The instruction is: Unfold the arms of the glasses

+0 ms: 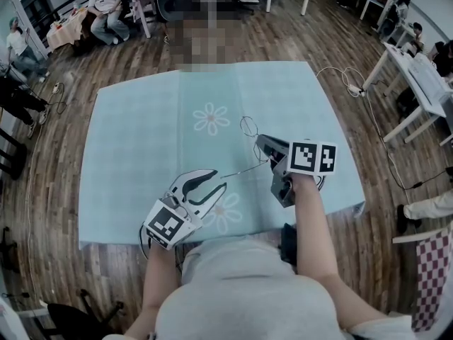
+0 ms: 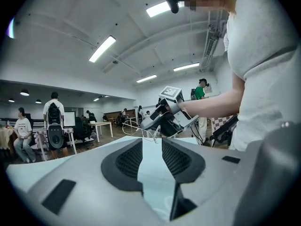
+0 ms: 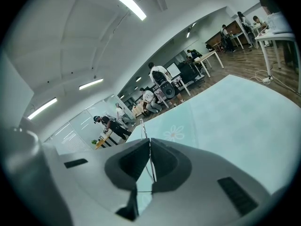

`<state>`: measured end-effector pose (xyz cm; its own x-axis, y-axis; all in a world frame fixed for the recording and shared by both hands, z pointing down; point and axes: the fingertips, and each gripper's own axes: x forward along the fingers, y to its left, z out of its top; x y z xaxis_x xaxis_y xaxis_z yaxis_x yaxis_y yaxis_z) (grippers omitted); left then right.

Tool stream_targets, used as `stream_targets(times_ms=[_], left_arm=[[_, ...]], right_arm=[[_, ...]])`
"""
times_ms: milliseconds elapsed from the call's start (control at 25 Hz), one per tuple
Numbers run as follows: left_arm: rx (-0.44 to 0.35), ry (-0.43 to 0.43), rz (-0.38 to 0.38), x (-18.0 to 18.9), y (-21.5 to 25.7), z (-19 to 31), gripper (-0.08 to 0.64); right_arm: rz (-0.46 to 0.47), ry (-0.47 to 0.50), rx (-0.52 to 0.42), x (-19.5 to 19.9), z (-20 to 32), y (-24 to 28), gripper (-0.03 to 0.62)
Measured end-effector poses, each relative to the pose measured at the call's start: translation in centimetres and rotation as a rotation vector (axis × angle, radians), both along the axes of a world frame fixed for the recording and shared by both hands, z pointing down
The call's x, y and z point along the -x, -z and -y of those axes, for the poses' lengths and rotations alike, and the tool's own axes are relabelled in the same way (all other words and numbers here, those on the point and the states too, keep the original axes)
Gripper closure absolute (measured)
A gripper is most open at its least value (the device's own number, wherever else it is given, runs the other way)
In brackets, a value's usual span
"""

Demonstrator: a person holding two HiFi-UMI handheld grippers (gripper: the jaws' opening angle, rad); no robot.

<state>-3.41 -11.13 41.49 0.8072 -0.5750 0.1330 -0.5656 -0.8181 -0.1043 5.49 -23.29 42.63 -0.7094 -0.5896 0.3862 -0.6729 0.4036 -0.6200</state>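
Glasses (image 3: 151,159) in right hand-held gripper (image 3: 150,139)

A pale blue flowered surface (image 1: 134,119) lies under the left tongs (image 1: 218,178) and the right tongs (image 1: 259,140), on a dark plank floor (image 1: 233,37). Beyond them stand white tables (image 1: 417,69); long ceiling lamps (image 2: 101,48) glow above.

Grey: left tool (image 1: 209,181), right tool (image 1: 262,143); black-white marker cubes (image 1: 313,156); white short-sleeved shirt (image 1: 248,292).
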Motion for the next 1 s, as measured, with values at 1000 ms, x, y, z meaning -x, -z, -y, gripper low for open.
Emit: stream_targets(times_ms=[1000], left_arm=[[0.297,-0.207,-0.158,-5.8,-3.2,3.7,0.437]], right_arm=[[0.124,0.026,0.015,1.0,-1.0,1.8,0.577]])
